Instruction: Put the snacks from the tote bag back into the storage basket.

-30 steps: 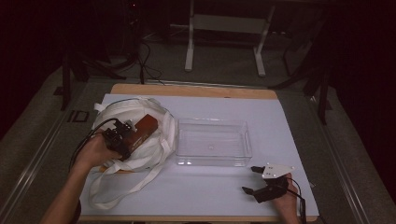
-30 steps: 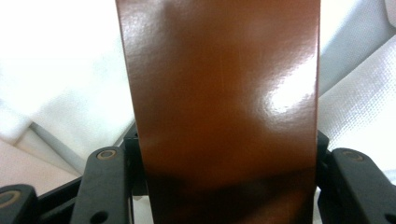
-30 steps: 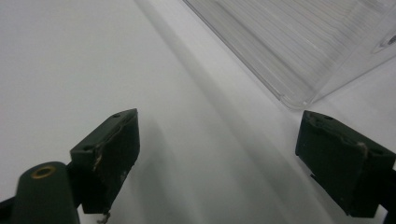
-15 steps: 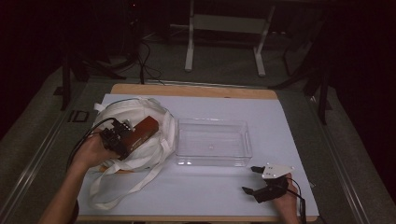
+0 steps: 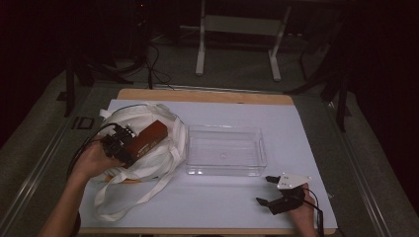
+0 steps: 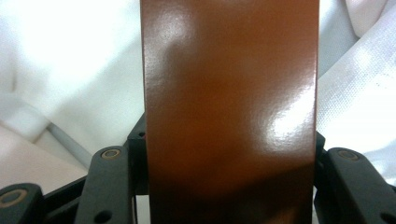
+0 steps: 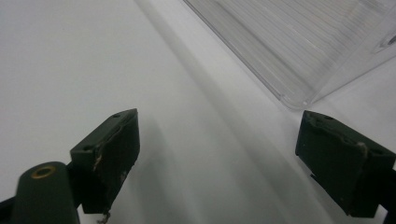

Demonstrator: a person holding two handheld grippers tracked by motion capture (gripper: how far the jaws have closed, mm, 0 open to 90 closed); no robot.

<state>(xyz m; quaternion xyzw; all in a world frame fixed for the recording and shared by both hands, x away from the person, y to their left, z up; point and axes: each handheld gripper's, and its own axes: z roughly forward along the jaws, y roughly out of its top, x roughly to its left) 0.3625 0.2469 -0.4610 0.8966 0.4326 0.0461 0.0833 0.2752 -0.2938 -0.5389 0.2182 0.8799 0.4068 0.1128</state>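
Reddish-brown box [image 5: 147,139] is what we see caught in the left claw [image 5: 129,143], lying over the white cloth tote bag [image 5: 170,129] at the left part of the counter [image 5: 296,128]. In the left gripper view we look along the box's [image 6: 229,112] glossy brown face, which runs straight up from between the two black jaws; both jaws sit tight against its side edges, and white fabric [image 6: 70,70] of the bag shows on either side. We note that these jaws have just been closing, and now they press on the box with the box between them. From the high view the box points away from the person's left hand [image 5: 94,160], toward the far right, its far end over the bag's rim. The bag's long straps [image 5: 123,197] trail loosely toward the near edge of the white sheet that covers the counter.

A clear plastic tray [image 5: 225,150] stands just beside the bag, to its right, about the middle of the sheet.

Our right claw [image 5: 264,190] rests near the front right corner of the counter, close to the tray's near right corner but apart from it. In the right gripper view its two black pads [image 7: 109,156] stand wide apart with nothing between them, only the white sheet, and a corner of the clear tray [image 7: 299,51] lies beyond them.
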